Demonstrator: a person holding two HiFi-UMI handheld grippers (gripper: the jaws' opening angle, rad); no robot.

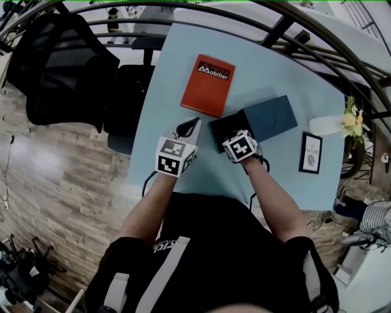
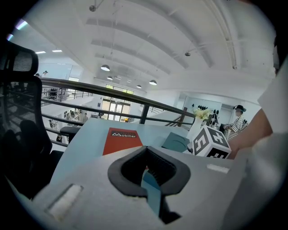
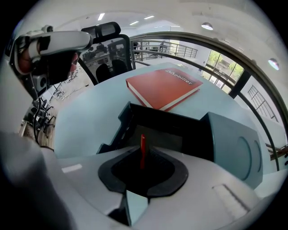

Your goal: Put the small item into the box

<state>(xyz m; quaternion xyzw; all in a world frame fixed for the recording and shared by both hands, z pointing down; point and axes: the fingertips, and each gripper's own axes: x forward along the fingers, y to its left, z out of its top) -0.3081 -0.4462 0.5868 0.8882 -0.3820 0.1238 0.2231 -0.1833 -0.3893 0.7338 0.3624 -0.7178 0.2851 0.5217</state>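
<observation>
A dark teal box [image 1: 273, 118] lies open on the light blue table [image 1: 159, 104], its black inside [image 3: 167, 131] showing and its lid [image 3: 234, 139] to the right. My right gripper [image 3: 142, 158] hangs at the box's near edge, shut on a thin red small item [image 3: 142, 149] that stands upright between the jaws. In the head view the right gripper [image 1: 237, 139] sits over the open part of the box. My left gripper [image 1: 193, 125] rests left of the box, pointing up the table. Its jaws [image 2: 146, 168] are shut with nothing in them.
A red book [image 1: 208, 84] lies beyond the box. A white vase with flowers [image 1: 330, 125] and a small framed card [image 1: 310, 153] stand at the table's right. Black chairs [image 1: 61, 67] and a curved railing [image 1: 244, 18] border the far and left sides.
</observation>
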